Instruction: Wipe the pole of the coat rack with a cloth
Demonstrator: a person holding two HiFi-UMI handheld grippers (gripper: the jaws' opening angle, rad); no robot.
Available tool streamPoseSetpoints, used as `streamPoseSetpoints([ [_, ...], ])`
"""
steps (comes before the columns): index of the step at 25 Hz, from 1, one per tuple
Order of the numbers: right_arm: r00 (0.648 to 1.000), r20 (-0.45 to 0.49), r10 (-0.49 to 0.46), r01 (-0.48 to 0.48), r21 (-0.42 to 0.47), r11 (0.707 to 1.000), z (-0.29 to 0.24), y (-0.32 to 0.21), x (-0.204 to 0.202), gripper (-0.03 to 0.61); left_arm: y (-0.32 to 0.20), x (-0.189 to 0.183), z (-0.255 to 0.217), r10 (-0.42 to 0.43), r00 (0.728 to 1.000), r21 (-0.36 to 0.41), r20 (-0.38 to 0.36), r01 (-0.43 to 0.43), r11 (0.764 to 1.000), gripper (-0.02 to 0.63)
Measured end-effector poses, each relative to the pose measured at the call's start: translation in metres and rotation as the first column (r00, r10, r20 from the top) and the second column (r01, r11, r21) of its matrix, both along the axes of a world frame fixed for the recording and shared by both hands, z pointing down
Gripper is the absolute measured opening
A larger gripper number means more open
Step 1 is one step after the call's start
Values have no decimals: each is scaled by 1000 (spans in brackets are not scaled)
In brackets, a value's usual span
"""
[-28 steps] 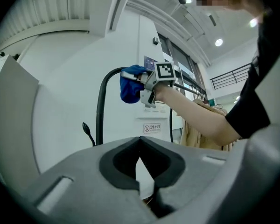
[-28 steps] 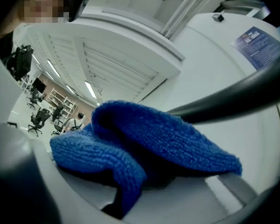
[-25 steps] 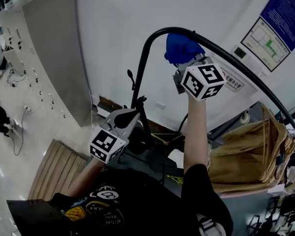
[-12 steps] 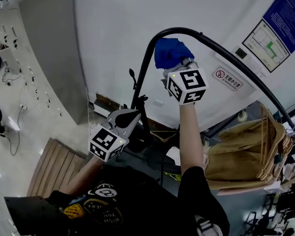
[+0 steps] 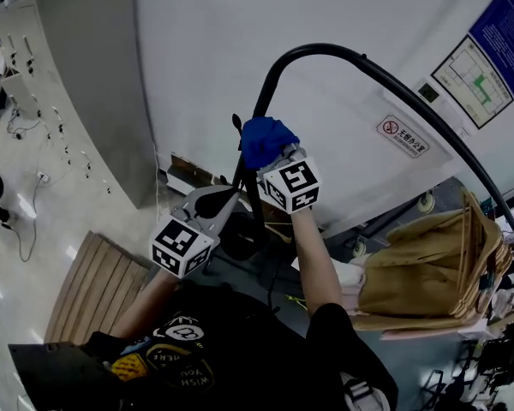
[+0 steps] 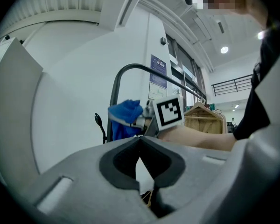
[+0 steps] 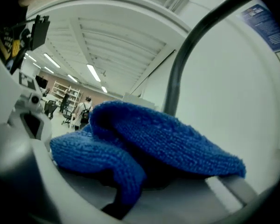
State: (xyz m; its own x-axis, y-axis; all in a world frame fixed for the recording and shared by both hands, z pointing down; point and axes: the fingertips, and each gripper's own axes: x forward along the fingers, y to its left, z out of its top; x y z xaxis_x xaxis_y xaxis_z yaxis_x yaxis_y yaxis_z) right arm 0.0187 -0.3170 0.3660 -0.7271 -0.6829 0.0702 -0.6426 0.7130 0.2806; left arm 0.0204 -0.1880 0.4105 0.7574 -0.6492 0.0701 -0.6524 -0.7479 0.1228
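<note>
Right gripper (image 5: 278,161): jaws clamped on a bunched blue cloth (image 7: 154,139). The cloth sits against the pole (image 5: 271,88), on the pole's left upright leg below the bend. The pole lies just beyond the jaws, on their far side. Its long axis here runs up and down, so a stroke would probably follow that line. Left gripper (image 6: 140,146): jaws together, empty, lower and nearer, apart from the cloth. The right gripper is the closer to the pole.
</note>
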Motion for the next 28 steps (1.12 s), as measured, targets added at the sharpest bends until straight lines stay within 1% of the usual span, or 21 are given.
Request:
streamPoseSetpoints([
  [1, 999, -39, -6, 5, -12, 1000, 17, 1, -6, 20, 0, -2, 0, -7, 1000, -1, -3, 7, 1000, 3],
  [2, 998, -57, -8, 6, -21, 1000, 27, 2, -10, 20, 0, -5, -1, -13, 1000, -1, -5, 13, 1000, 3],
  [3, 999, -52, -9, 7, -32, 999, 29, 2, -12, 20, 0, -7, -1, -19, 1000, -2, -8, 19, 1000, 3],
  [4, 1000, -24, -12, 11, -45, 999, 24, 2, -13, 20, 0, -9, -1, -25, 1000, -4, -9, 25, 1000, 3],
  [6, 998, 64, -22, 25, -47, 999, -7, 1, -10, 20, 0, -13, 0, -35, 999, -9, -13, 35, 999, 3],
  [9, 982, 177, -62, 57, 30, 998, -84, -1, -4, 20, 0, -16, -2, -46, 999, -7, -21, 45, 999, 3],
  [11, 973, 210, -93, 71, 111, 991, -136, -4, 0, 20, -1, -16, -6, -51, 998, 8, -25, 51, 999, 3],
  [13, 968, 223, -112, 68, 199, 978, -180, -1, 6, 20, 0, -15, -11, -48, 998, 22, -27, 49, 999, 3],
  [15, 957, 261, -124, 57, 250, 967, -214, 10, 19, 20, 1, -13, -12, -43, 999, 26, -29, 43, 999, 3],
  [17, 940, 317, -129, 41, 270, 962, -236, 23, 38, 20, 0, -13, -12, -41, 999, 22, -33, 41, 999, 3],
  [21, 905, 410, -118, -6, 289, 957, -253, 45, 78, 20, -1, -10, -9, -31, 999, 10, -31, 31, 999, 3],
  [23, 890, 444, -107, -32, 294, 955, -256, 48, 89, 20, -1, -6, -9, -17, 1000, 11, -25, 17, 1000, 3],
  [25, 894, 438, -90, -54, 304, 951, -256, 45, 87, 20, -1, -2, -11, -6, 1000, 15, -22, 6, 1000, 3],
  [28, 928, 367, -63, -61, 316, 947, -246, 30, 65, 20, -1, 3, -14, 2, 1000, 19, -21, -1, 1000, 3],
])
